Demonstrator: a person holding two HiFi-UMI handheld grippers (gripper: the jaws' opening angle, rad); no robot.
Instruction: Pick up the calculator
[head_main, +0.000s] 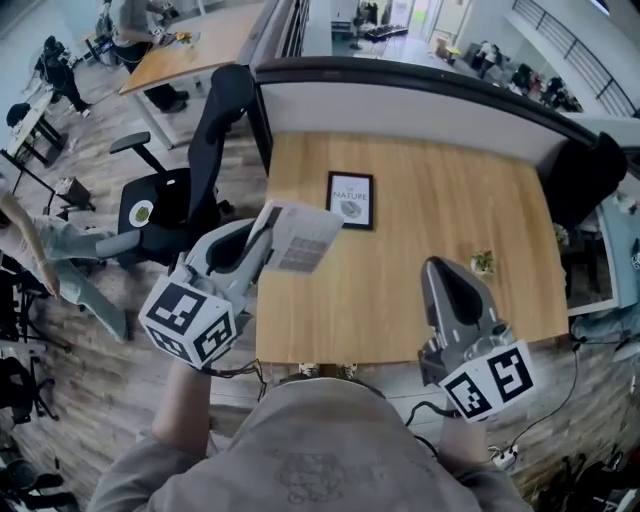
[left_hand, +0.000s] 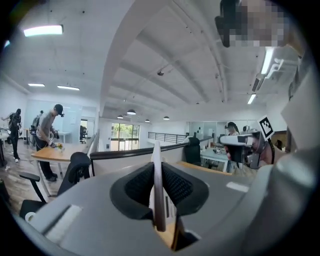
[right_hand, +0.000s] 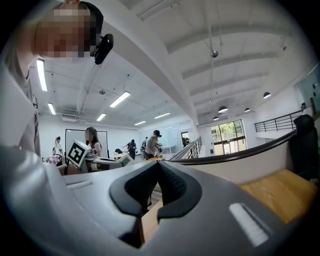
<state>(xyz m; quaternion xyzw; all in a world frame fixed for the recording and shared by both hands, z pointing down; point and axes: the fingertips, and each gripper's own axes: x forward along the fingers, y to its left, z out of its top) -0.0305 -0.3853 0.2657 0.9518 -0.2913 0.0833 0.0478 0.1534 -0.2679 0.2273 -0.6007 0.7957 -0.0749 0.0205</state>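
The calculator (head_main: 305, 238) is a flat light-grey slab with rows of keys. It hangs in the air over the left part of the wooden table (head_main: 420, 300), with my left gripper (head_main: 266, 226) shut on its near edge. In the left gripper view the calculator (left_hand: 156, 165) stands edge-on, squeezed between the two dark pads of my left gripper (left_hand: 159, 200), which points roughly level across the room. My right gripper (head_main: 436, 266) is raised over the table's right front, with its jaws together and nothing in them. The right gripper view shows my right gripper (right_hand: 159, 175) with its pads touching.
A black-framed picture (head_main: 351, 200) lies on the table's middle, and a small plant (head_main: 483, 262) stands near the right gripper. A black office chair (head_main: 190, 170) stands left of the table. A dark-topped partition (head_main: 420, 100) runs behind it. People work at distant desks.
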